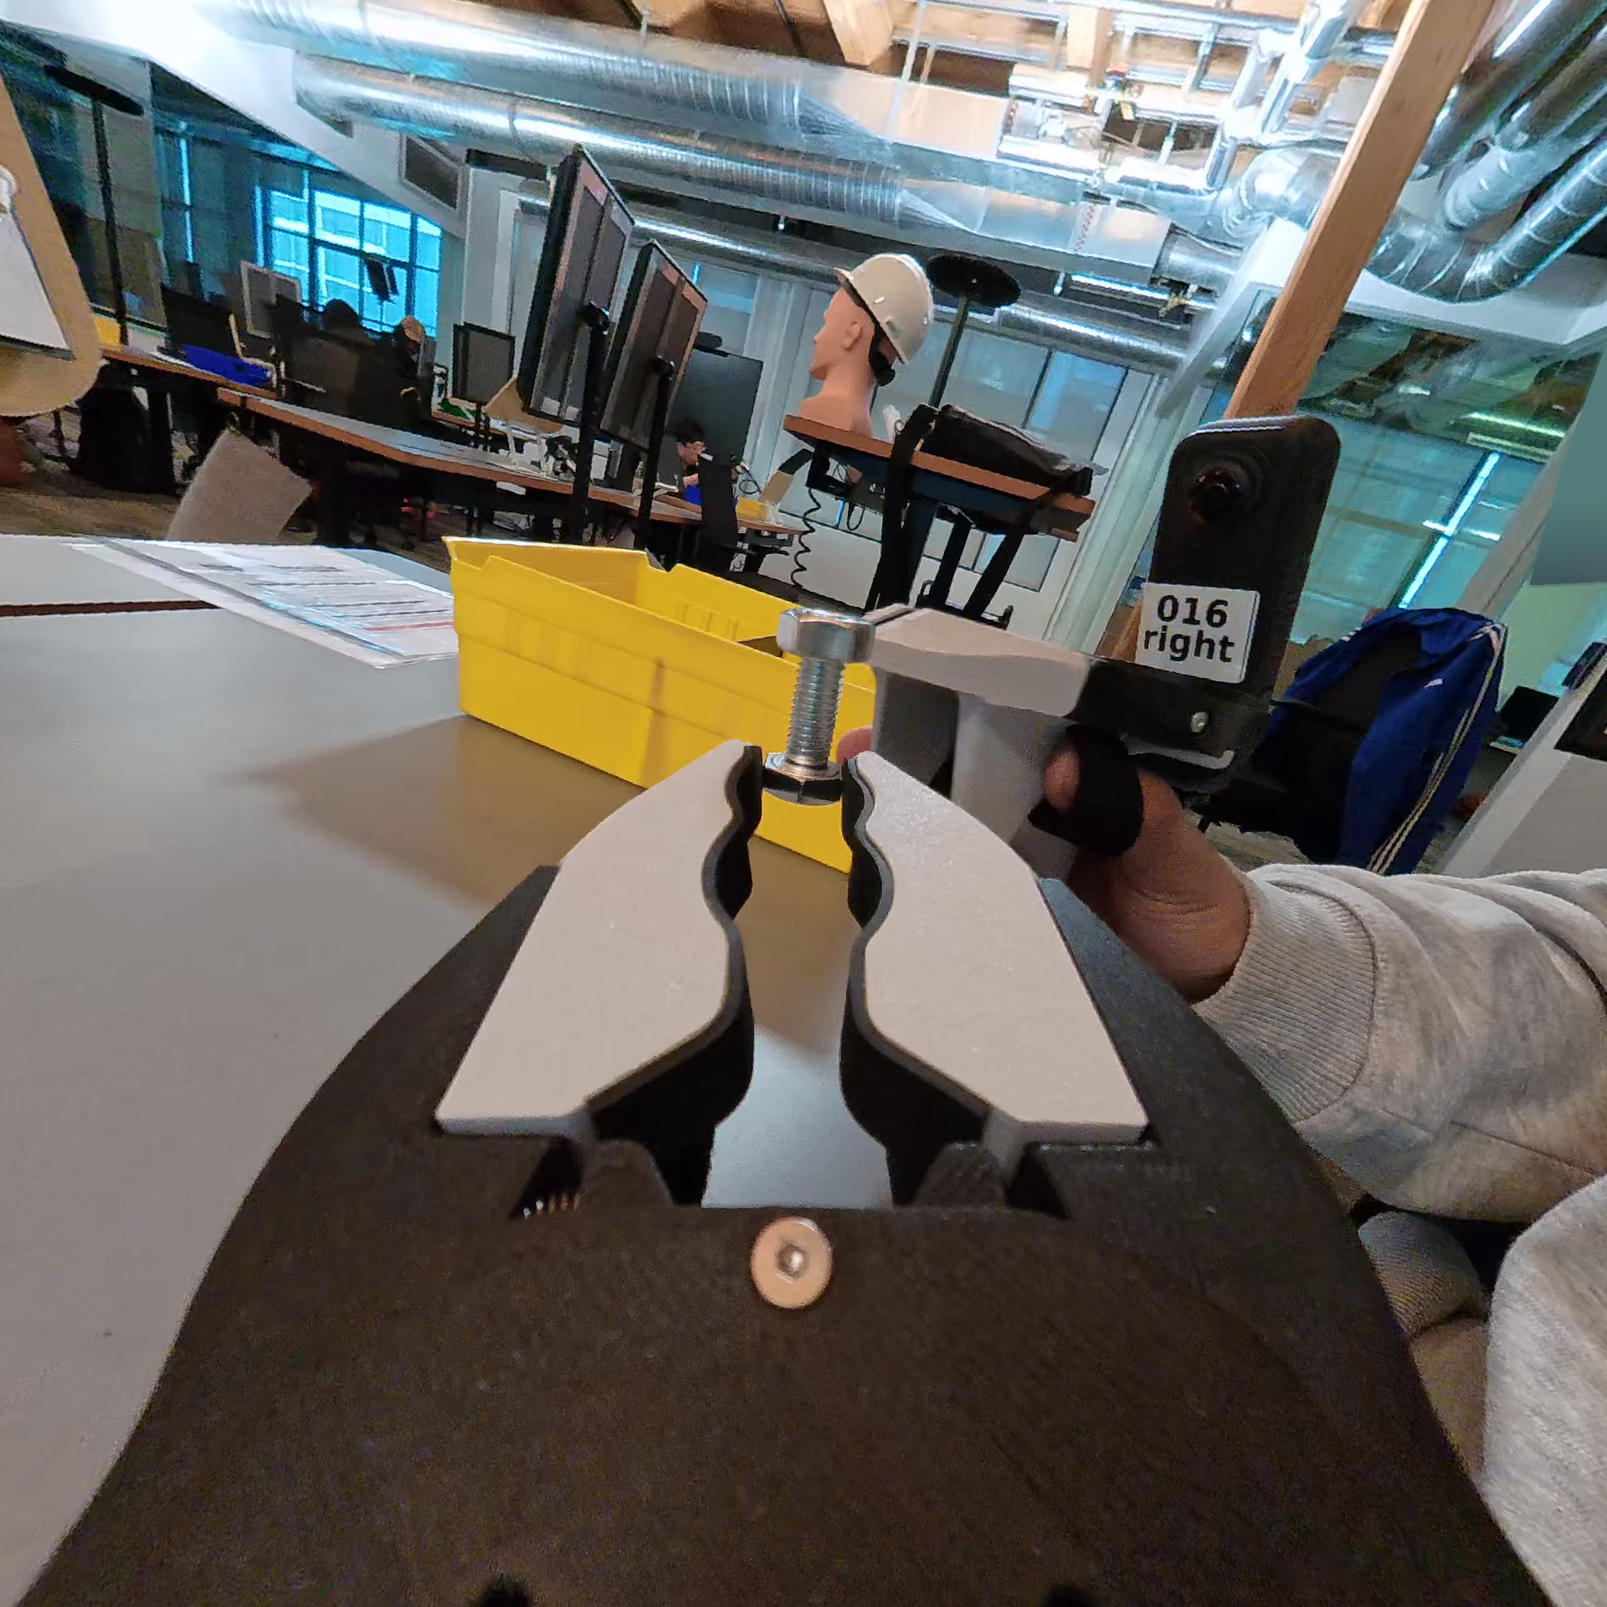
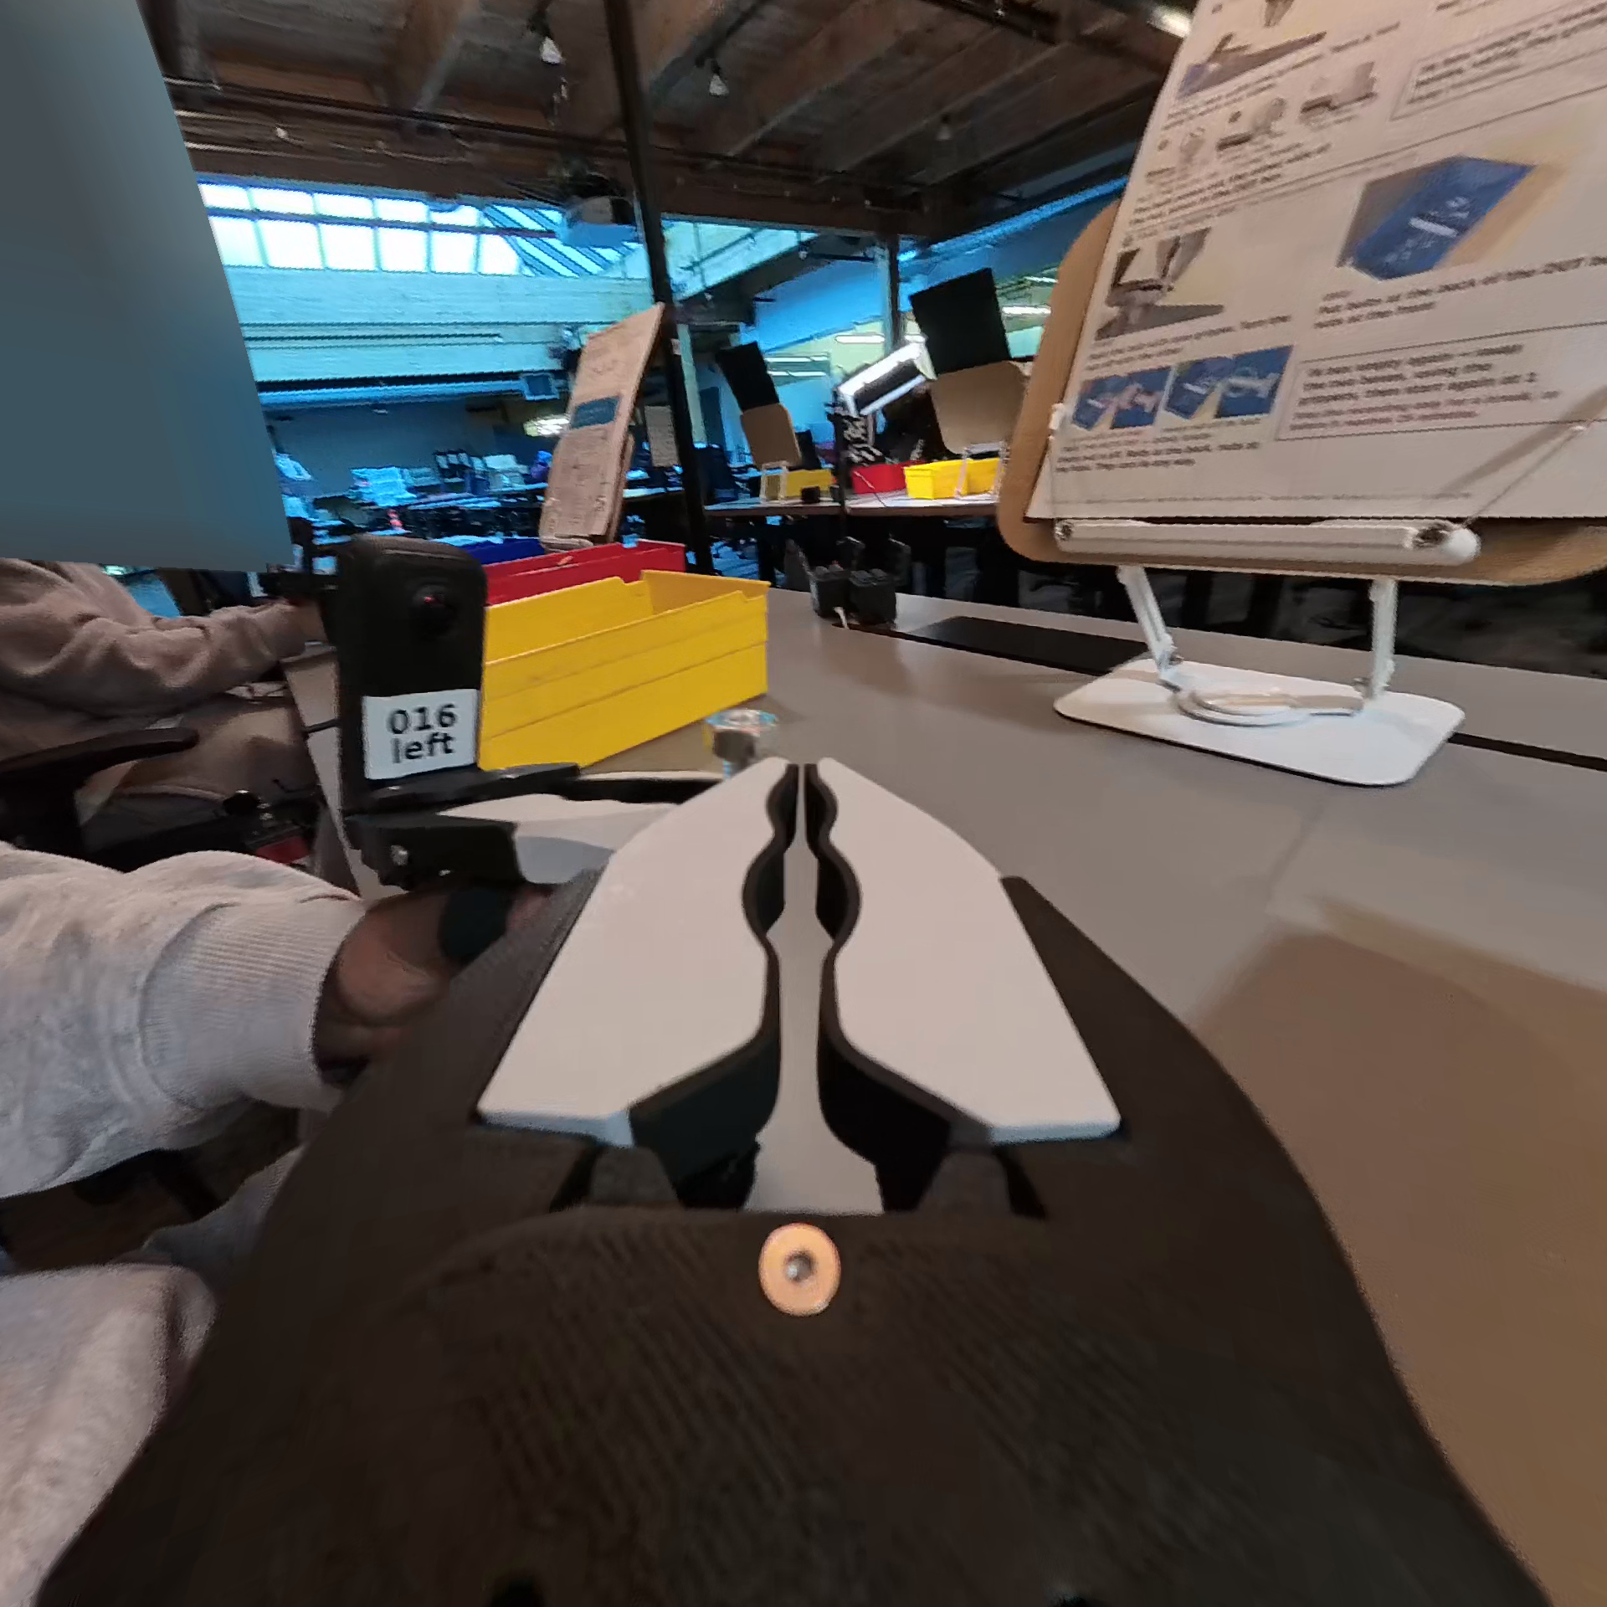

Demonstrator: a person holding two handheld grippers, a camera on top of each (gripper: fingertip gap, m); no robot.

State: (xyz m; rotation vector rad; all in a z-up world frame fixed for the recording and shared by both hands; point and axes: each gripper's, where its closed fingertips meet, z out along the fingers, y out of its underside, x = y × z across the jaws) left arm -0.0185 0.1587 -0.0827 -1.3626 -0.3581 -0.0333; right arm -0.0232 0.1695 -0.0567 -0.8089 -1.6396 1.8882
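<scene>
A silver bolt (image 1: 816, 696) stands upright, hex head up, with a nut (image 1: 802, 783) on its lower end. My left gripper (image 1: 802, 770) is shut on the nut and holds it just above the grey table (image 1: 217, 870). My right gripper (image 1: 874, 639) comes in from the right, held by a hand (image 1: 1156, 887), and its tip touches the side of the bolt head. In the right wrist view my right gripper (image 2: 802, 770) has its fingers together with nothing between them. The bolt head (image 2: 743, 729) sits just past the tips, slightly left. The left gripper (image 2: 522, 835) lies low at the left.
A yellow bin (image 1: 591, 661) stands on the table just behind the bolt, and it also shows in the right wrist view (image 2: 626, 661) with a red bin (image 2: 591, 561) behind it. A printed sheet (image 1: 287, 583) lies at the far left. A board on a white stand (image 2: 1261, 713) stands at the right. The grippers are tip to tip, or close to it.
</scene>
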